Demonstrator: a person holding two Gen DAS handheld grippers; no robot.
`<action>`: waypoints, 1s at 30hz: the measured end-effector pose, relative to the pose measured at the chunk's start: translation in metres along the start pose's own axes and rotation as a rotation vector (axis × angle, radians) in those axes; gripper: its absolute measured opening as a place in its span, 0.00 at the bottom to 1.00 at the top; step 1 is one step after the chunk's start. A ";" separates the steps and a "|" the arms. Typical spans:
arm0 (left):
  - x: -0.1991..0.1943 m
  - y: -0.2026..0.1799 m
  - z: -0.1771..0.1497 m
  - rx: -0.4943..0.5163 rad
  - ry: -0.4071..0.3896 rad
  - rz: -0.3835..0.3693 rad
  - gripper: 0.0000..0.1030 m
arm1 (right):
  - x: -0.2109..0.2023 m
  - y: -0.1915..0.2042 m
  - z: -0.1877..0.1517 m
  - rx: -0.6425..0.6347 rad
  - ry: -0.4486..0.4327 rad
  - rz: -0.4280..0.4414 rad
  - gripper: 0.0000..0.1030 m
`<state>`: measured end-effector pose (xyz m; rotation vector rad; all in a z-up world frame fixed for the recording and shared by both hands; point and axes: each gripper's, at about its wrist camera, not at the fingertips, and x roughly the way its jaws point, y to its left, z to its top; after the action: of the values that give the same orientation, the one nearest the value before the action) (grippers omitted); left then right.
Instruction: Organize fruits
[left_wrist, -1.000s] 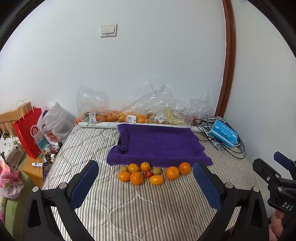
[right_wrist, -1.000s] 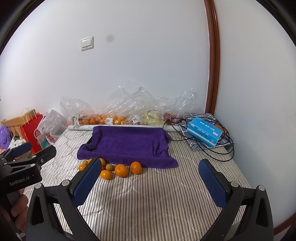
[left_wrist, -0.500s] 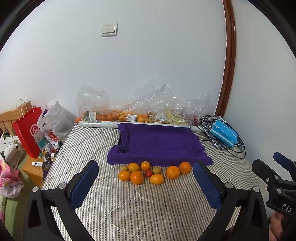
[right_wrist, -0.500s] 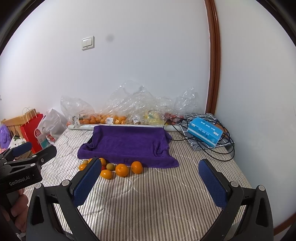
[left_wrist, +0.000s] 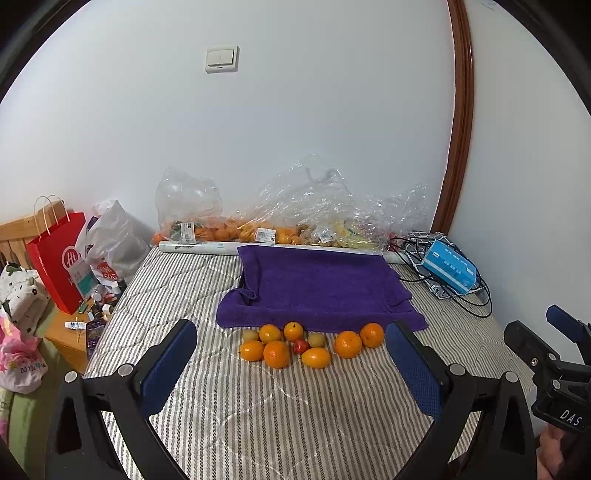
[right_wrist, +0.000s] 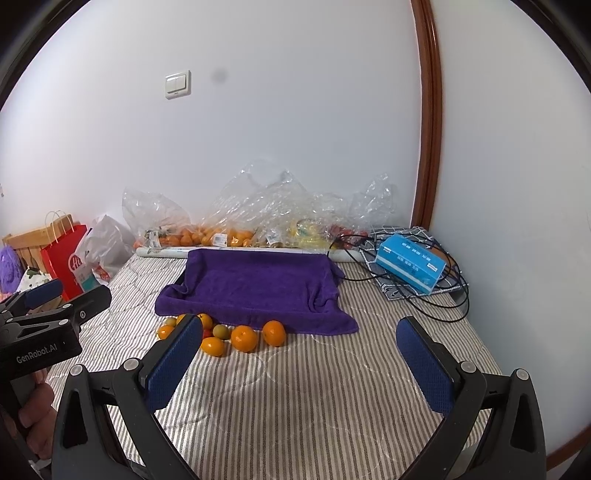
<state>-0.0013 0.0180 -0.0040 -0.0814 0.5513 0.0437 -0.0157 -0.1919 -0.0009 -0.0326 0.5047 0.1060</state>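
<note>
Hovering above the striped bedspread (left_wrist: 258, 424), both grippers hang well short of the fruit, and neither has hold of anything. The left gripper (left_wrist: 291, 362) has its jaws spread wide, and so does the right gripper (right_wrist: 299, 354); both are empty.

The loose fruit (left_wrist: 306, 345) lies in a small cluster just in front of the purple towel (left_wrist: 317, 288), touching or nearly touching its near edge. Most are oranges, such as the large orange (left_wrist: 347, 344) toward the towel's right corner, with a small red fruit (left_wrist: 300, 346) and a couple of dull green ones (left_wrist: 316, 339) tucked among them.

I'd judge these to be light, firm and round, apt to roll on the soft quilt if nudged. The skins should give the padded fingers fair purchase. Best to close across the widest part of one fruit, starting with an outer one, since the middle ones sit packed together. The little red one looks the easiest to bruise.

Behind the towel, clear plastic bags (left_wrist: 295, 218) of more fruit line the wall. Off the towel's right side sit a blue box (left_wrist: 448, 266) and black cables (left_wrist: 476, 299); off its left, beyond the bed, a red paper bag (left_wrist: 59, 258). Nothing stands between the grippers and the cluster.
</note>
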 end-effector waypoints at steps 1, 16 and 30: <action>0.000 0.000 0.000 0.000 0.000 0.002 1.00 | 0.000 0.001 0.000 -0.002 -0.001 0.001 1.00; 0.038 0.020 -0.007 -0.023 0.056 0.026 1.00 | 0.032 0.006 -0.003 -0.017 0.020 -0.006 1.00; 0.099 0.058 -0.023 -0.077 0.155 0.049 0.99 | 0.104 0.001 -0.017 -0.050 0.094 -0.022 1.00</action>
<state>0.0677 0.0759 -0.0791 -0.1472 0.7069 0.1074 0.0661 -0.1819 -0.0662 -0.0927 0.5957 0.0964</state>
